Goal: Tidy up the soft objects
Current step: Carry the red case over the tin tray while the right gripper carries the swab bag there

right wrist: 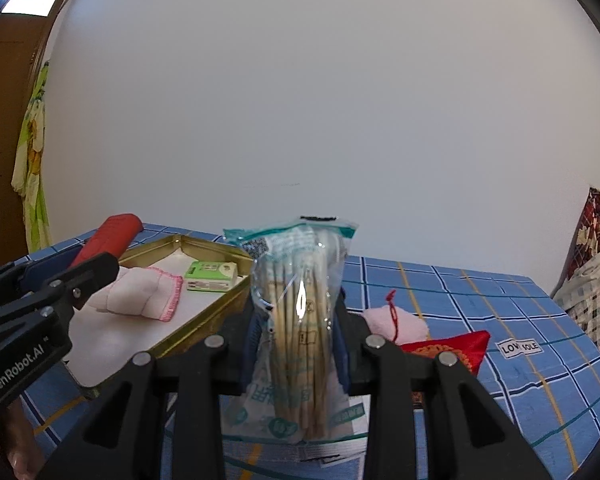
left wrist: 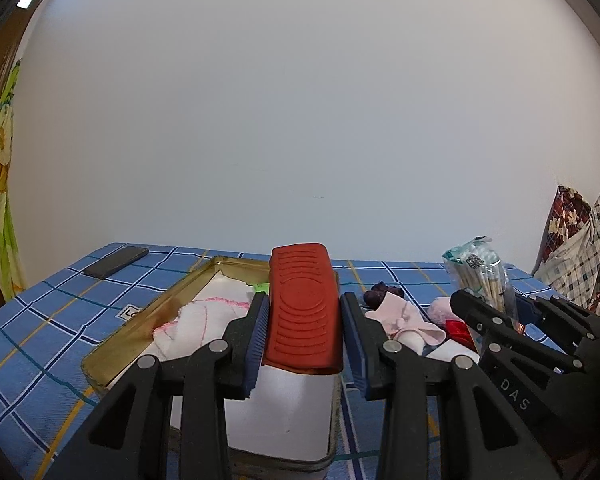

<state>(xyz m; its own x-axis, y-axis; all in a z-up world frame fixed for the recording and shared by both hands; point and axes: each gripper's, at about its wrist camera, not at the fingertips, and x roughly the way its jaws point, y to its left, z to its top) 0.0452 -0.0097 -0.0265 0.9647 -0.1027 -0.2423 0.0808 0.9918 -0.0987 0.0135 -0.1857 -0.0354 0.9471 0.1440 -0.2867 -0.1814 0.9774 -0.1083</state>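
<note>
My left gripper (left wrist: 305,326) is shut on a red ribbed silicone pad (left wrist: 302,308), held above the gold tin tray (left wrist: 140,322). The tray holds a white cloth with pink trim (left wrist: 198,322) and, in the right wrist view, a green packet (right wrist: 211,276). My right gripper (right wrist: 298,326) is shut on a clear bag of cotton swabs (right wrist: 296,320), held upright above the table right of the tray (right wrist: 204,330). The bag also shows in the left wrist view (left wrist: 480,276). A pink sock (left wrist: 404,320), a pink pouch (right wrist: 388,322) and a red pouch (right wrist: 452,346) lie on the blue checked cloth.
A dark phone (left wrist: 116,262) lies at the table's far left corner. A dark purple soft item (left wrist: 380,292) sits behind the sock. Patterned fabric (left wrist: 580,256) hangs at the right, a yellow-green curtain (left wrist: 0,184) at the left. A white wall stands behind the table.
</note>
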